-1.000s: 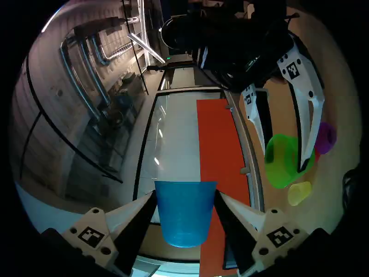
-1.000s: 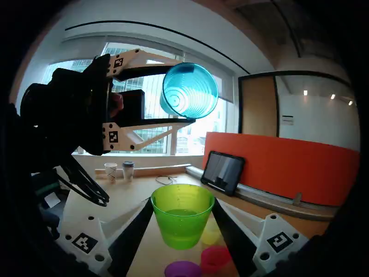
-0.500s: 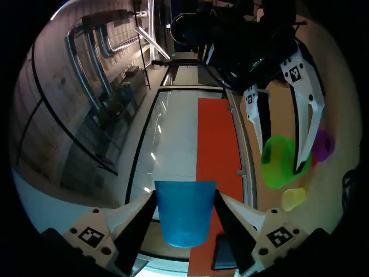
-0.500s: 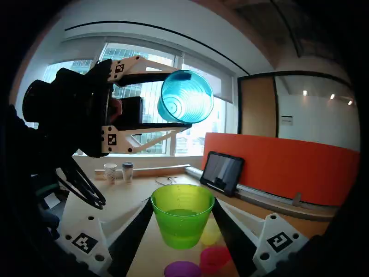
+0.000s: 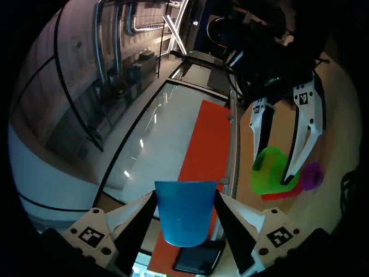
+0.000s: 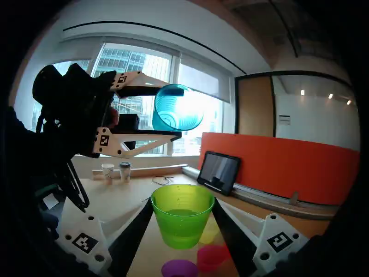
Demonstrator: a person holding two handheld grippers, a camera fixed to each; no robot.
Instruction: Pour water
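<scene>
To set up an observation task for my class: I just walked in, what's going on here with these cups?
A person holds a gripper in each hand. The left gripper clamps a blue cup, raised and tipped sideways, its inside looking empty. The right gripper holds a green cup upright with some liquid in it, over a wooden table. No stream is visible between them.
</scene>
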